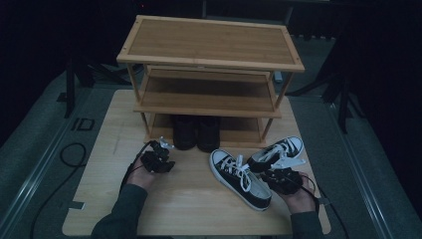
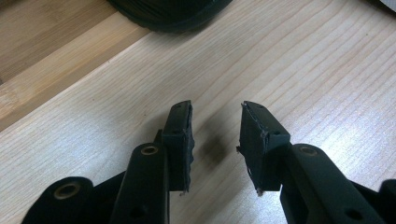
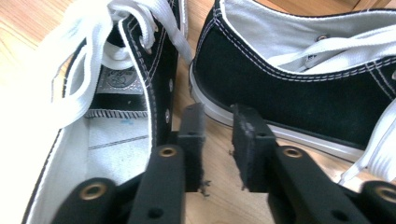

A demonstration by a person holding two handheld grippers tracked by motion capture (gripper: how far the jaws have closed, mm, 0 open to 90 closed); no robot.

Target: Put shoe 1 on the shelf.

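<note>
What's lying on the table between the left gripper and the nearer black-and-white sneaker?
Nothing: in the high view, bare light wooden tabletop separates the left gripper from the black-and-white canvas sneaker.

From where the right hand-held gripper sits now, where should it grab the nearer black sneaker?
Likely the collar wall beside the right hand-held gripper: the near sneaker lies open-topped, its thin upright side fits between the jaws. Come from above at the heel end, one jaw inside.

Light wood table (image 1: 194,209) w/ bamboo shoe rack (image 1: 209,45), two black-white sneakers (image 1: 240,178) in front.
</note>
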